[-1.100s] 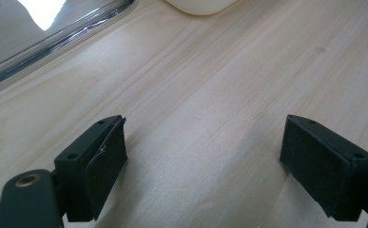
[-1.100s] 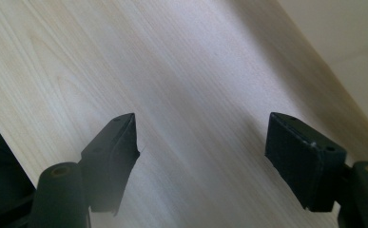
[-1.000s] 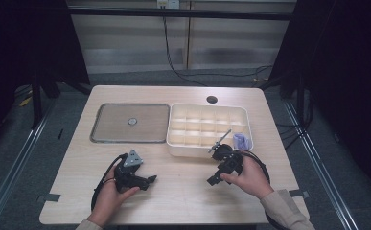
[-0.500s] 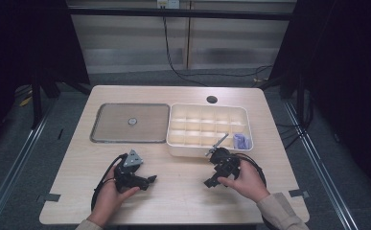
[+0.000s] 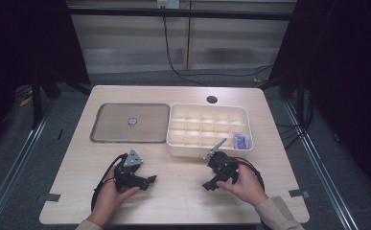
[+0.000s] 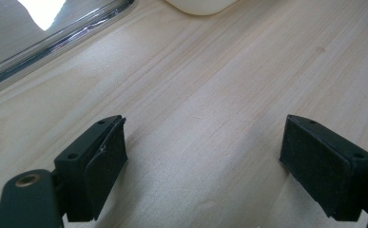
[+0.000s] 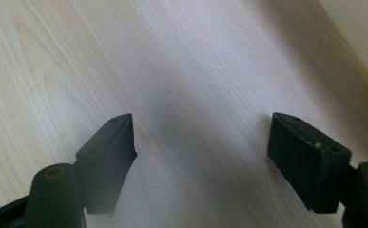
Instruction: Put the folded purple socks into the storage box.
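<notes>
Both hands rest on the wooden table (image 5: 183,191) near its front edge, each holding a black gripper. My left gripper (image 5: 149,180) lies at the left and points right; in the left gripper view its jaws stand wide apart (image 6: 203,164) over bare wood, open and empty. My right gripper (image 5: 209,185) sits just in front of the white compartment box (image 5: 207,125) and points down to the left; in the right gripper view the left gripper's counterpart (image 7: 200,161) is open too, with only wood between its pads.
A flat metal tray (image 5: 130,123) with a small round object (image 5: 133,121) lies at the back left, its rim in the left gripper view (image 6: 58,40). A purple item (image 5: 241,140) sits in the box's near right compartment. A dark hole (image 5: 212,99) marks the table's far side.
The right hand has shifted slightly toward the left and front; its gripper stays open. The left hand has not moved.
</notes>
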Available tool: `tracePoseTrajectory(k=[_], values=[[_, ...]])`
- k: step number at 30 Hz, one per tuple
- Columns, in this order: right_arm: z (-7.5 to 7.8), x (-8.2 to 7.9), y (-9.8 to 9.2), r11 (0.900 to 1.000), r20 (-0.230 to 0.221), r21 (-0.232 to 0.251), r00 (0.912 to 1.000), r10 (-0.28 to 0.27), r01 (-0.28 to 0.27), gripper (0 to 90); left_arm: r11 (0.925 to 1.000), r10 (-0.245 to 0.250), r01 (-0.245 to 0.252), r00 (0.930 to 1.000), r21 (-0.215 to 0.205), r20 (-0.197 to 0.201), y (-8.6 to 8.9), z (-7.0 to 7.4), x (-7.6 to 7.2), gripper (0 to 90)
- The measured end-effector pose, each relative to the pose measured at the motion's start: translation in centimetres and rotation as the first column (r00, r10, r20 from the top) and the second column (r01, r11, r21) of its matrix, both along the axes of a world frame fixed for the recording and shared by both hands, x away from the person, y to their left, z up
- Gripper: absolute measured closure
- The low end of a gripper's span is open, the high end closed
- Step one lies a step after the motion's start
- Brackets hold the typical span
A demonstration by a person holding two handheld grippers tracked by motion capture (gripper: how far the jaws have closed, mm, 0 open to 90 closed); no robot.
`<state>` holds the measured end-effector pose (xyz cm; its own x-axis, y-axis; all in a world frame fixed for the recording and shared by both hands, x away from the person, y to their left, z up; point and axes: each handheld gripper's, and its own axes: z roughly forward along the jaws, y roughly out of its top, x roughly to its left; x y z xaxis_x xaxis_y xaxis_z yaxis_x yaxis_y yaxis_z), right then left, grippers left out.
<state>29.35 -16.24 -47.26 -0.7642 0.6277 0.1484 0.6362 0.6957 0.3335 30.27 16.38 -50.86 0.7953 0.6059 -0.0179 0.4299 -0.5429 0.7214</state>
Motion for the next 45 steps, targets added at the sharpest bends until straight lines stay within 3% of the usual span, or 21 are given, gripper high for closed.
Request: tracePoseTrajectory(k=[8,13,23,33,41,42,45], values=[[-0.3,-0.3,0.1,1.000,0.017,0.006,0.9997,0.015,-0.015,22.6,1.0000,0.000,0.000,1.0000,0.000,0.000,0.0,0.0,0.0,14.8],[-0.5,-0.5,-0.1,0.999,0.030,0.035,0.9995,0.008,-0.009,21.3,1.0000,0.000,0.000,1.0000,0.000,0.000,0.0,0.0,0.0,14.9],[-0.9,-1.4,-0.3,0.998,0.091,0.066,0.9958,0.015,-0.021,18.0,1.0000,0.000,0.000,1.0000,0.000,0.000,0.0,0.0,0.0,14.9],[-1.6,-2.2,-0.5,0.995,0.191,0.079,0.9806,0.044,-0.060,14.8,1.0000,-0.001,0.001,1.0000,0.000,0.000,0.0,0.0,0.0,14.8],[-2.0,-2.6,-0.9,0.991,0.224,0.118,0.9742,0.031,-0.058,14.2,1.0000,0.000,0.000,1.0000,0.000,0.000,0.0,0.0,0.0,14.8],[-2.0,-2.6,-0.9,0.991,0.241,0.117,0.9698,0.037,-0.067,14.1,1.0000,0.000,0.000,1.0000,0.000,0.001,0.0,0.0,0.0,14.9],[-2.1,-2.9,-1.1,0.990,0.242,0.130,0.9701,0.020,-0.053,13.9,1.0000,0.000,0.000,1.0000,0.000,0.000,0.0,0.0,0.0,14.8]])
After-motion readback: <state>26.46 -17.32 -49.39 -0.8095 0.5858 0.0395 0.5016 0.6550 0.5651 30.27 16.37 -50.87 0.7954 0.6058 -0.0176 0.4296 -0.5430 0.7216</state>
